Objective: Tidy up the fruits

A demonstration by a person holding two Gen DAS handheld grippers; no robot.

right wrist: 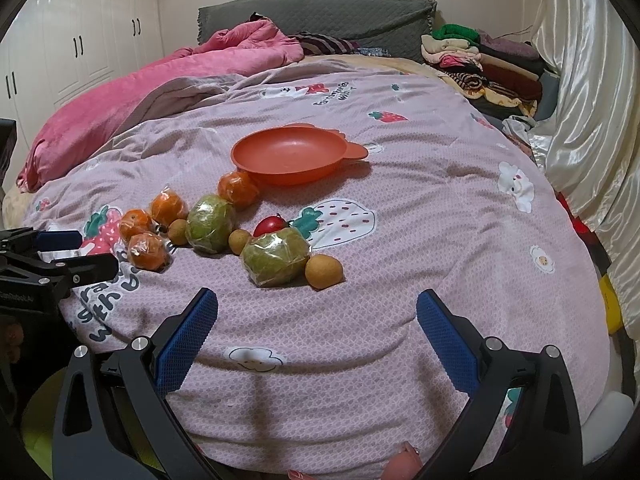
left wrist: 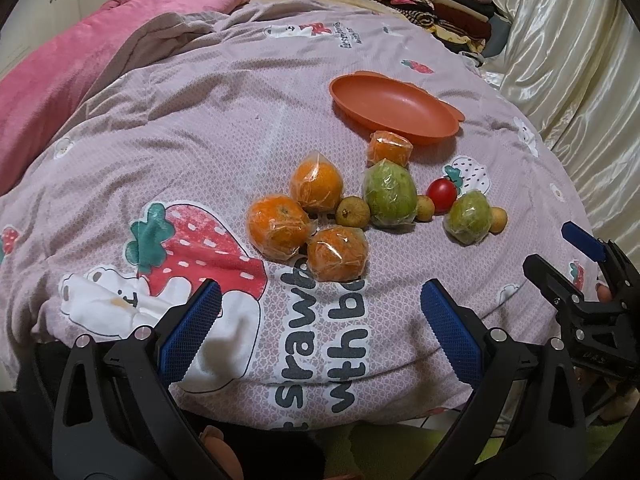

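On the strawberry-print quilt (left wrist: 200,128), both grippers hover spread wide with nothing in them.

Taking the orange dish (right wrist: 288,154) as the landmark: left gripper (left wrist: 320,320) sits well in front of it and to its left, then three wrapped oranges (left wrist: 278,228), a fourth wrapped orange (left wrist: 389,148) right against the dish's front, two wrapped green fruits (left wrist: 389,194), a red tomato (left wrist: 441,195), small brown fruits, and right gripper (right wrist: 318,332) low in front.

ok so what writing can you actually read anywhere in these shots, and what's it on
"strawb" over "with be": big grey print on the quilt, partly hidden by a wrapped orange.
Same slogan, small, on the far quilt print: too blurred to read.
Right gripper body lettering: too small to read.
Left gripper body lettering: too blurred to read.
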